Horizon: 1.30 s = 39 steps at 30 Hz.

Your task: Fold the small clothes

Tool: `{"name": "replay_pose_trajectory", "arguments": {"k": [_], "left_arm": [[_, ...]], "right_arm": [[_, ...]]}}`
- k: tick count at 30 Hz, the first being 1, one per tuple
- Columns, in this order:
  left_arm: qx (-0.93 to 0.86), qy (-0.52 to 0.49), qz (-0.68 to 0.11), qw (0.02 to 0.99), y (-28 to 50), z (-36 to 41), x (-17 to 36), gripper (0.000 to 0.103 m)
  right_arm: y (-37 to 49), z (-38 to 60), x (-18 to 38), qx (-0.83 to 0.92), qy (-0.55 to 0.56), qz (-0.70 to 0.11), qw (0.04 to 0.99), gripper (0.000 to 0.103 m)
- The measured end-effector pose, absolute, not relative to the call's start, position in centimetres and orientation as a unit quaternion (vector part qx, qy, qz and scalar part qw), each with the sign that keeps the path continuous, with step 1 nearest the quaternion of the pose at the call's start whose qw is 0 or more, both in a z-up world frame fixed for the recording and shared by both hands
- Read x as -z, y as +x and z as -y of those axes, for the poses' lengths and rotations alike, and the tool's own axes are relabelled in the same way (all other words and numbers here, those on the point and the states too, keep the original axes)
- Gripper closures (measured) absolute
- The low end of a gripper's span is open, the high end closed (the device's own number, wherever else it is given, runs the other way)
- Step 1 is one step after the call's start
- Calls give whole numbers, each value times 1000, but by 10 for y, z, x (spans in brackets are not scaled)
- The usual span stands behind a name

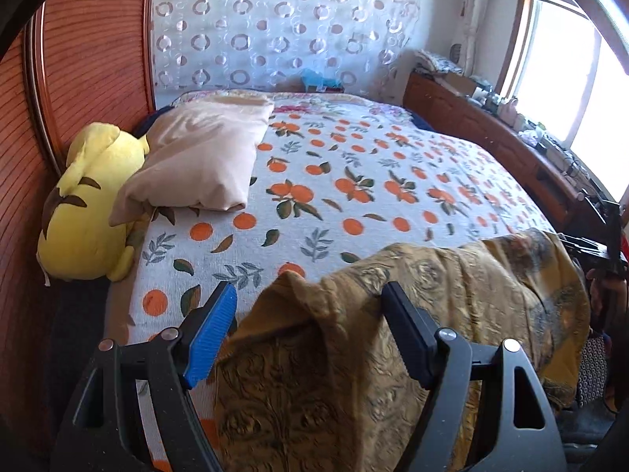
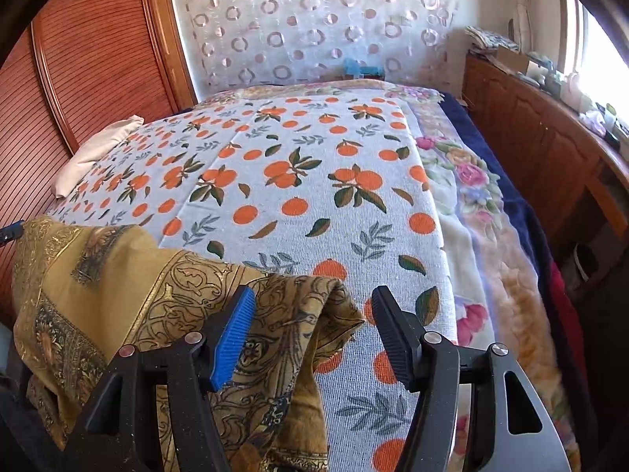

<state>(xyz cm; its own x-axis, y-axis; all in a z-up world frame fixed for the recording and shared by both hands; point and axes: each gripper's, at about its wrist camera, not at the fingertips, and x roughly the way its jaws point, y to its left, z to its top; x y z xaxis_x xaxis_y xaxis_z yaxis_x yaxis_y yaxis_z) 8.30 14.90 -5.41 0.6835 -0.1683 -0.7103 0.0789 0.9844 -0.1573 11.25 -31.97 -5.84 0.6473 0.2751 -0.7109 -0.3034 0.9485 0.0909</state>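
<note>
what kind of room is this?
A bedroom, most likely: a bed with an orange-print cover, a pillow and a yellow plush toy against a wooden headboard.

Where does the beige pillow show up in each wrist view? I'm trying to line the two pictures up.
Left wrist view: the beige pillow lies left of centre, large, beside the yellow plush toy.
Right wrist view: only a small end of the pillow shows at the left edge, on the bed's far side; the plush is out of frame.
Shared landmark: the orange-print bedspread under it.
</note>
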Motion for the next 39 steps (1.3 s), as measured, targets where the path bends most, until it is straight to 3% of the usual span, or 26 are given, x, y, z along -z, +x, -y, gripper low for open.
{"name": "replay_pose_trajectory", "arguments": {"k": [17, 19, 21, 23, 25, 27, 33, 39], "left_arm": [[78, -62, -421, 902, 94, -151, 87, 26], [84, -56, -418, 903, 92, -148, 87, 31], [93, -58, -417, 902, 91, -146, 86, 45], [102, -65, -417, 901, 89, -144, 85, 57], [118, -72, -418, 898, 86, -142, 85, 71], [130, -83, -415, 897, 82, -140, 84, 87], [145, -101, -361, 916, 48, -138, 49, 93], [165, -89, -306, 933, 7, -129, 1, 94]], "right_arm": [[118, 321, 66, -179, -33, -390, 903, 39], [116, 320, 66, -188, -31, -390, 901, 39], [113, 319, 67, -190, -32, -390, 900, 40], [109, 319, 67, -196, -30, -388, 900, 50], [105, 319, 67, -210, -23, -388, 897, 72], [101, 319, 67, -222, -14, -393, 892, 88], [73, 330, 48, -223, 10, -354, 908, 94], [29, 346, -11, -239, 25, -273, 932, 95]]}}
